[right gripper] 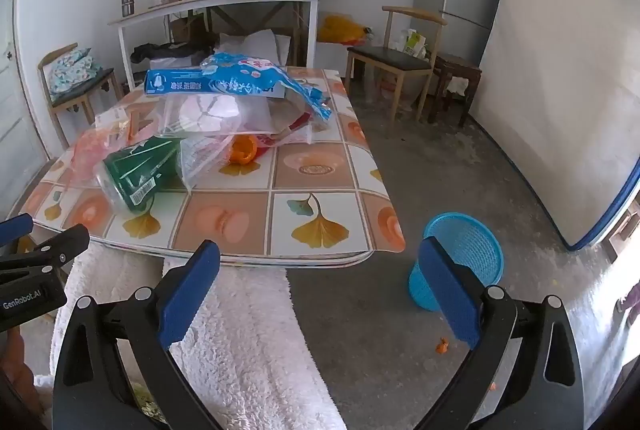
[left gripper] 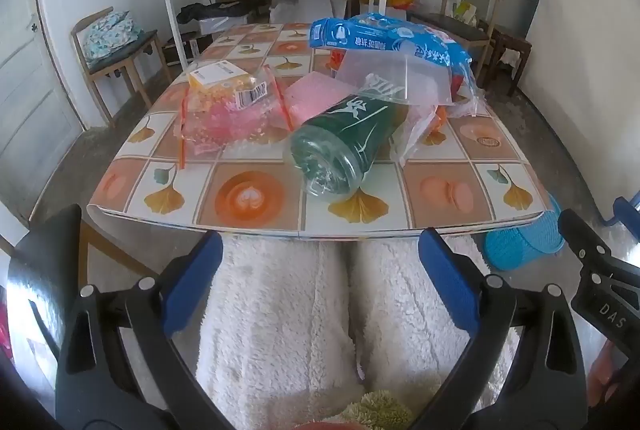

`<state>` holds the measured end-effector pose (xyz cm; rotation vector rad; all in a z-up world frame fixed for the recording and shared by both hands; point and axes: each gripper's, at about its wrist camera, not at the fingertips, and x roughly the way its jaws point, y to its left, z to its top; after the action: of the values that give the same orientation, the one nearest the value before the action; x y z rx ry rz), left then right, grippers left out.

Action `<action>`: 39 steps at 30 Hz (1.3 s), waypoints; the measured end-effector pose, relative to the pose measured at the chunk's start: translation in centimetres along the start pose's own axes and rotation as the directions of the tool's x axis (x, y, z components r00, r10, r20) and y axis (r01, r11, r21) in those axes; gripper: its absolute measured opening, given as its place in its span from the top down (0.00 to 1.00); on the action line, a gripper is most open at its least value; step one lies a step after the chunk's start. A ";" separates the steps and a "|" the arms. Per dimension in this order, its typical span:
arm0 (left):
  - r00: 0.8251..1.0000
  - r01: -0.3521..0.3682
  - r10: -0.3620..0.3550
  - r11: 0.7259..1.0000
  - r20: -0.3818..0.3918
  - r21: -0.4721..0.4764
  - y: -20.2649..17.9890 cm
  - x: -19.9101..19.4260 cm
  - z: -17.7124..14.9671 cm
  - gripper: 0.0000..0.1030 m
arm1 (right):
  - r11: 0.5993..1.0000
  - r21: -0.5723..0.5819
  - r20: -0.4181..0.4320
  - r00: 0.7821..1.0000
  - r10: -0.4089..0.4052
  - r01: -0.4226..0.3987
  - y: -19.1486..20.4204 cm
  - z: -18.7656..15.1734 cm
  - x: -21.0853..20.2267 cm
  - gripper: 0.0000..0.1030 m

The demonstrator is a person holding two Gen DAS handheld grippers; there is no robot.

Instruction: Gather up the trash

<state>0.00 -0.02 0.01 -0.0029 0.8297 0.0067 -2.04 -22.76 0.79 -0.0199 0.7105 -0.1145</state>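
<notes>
In the left wrist view the left gripper [left gripper: 320,270] has its fingers wide apart and empty, short of the table [left gripper: 248,218], where the green bottle [left gripper: 344,145] lies among wrappers. In the right wrist view the right gripper [right gripper: 320,282] is equally spread and empty; the blue basket [right gripper: 464,254] stands on the floor beside the table. I think the round bottle may roll off the near edge if nudged.

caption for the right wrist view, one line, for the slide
Open right gripper held short of a tiled table strewn with trash, green bottle on its side, blue basket on the floor.
</notes>
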 end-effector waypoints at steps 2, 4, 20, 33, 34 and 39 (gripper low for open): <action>1.000 0.000 0.000 1.000 0.001 0.001 0.0 0.0 0.0 0.08 | 1.000 0.004 0.000 1.000 0.003 -0.003 0.0 0.0 0.0 0.06; 1.000 0.000 0.000 1.000 0.001 -0.001 0.0 -0.1 0.0 0.08 | 1.000 0.004 -0.001 1.000 0.004 -0.004 0.0 0.0 0.1 0.06; 1.000 0.000 0.000 1.000 -0.008 0.000 0.0 0.0 0.0 0.08 | 1.000 0.003 -0.010 1.000 0.002 -0.002 -0.1 0.0 -0.2 0.06; 1.000 0.000 0.000 1.000 -0.007 0.000 0.1 0.0 0.0 0.08 | 1.000 0.002 -0.007 1.000 0.002 -0.001 -0.1 -0.2 0.1 0.06; 1.000 0.000 0.000 1.000 -0.007 0.000 0.1 0.0 0.0 0.08 | 1.000 0.003 -0.008 1.000 0.002 -0.002 -0.1 -0.1 -0.1 0.06; 1.000 0.001 -0.001 1.000 -0.007 0.000 0.1 0.0 0.0 0.08 | 1.000 0.004 -0.007 1.000 0.002 -0.002 -0.1 -0.1 0.0 0.06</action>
<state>-0.02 0.04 0.01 -0.0030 0.8368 0.0058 -2.15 -22.90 0.72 -0.0150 0.7177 -0.1138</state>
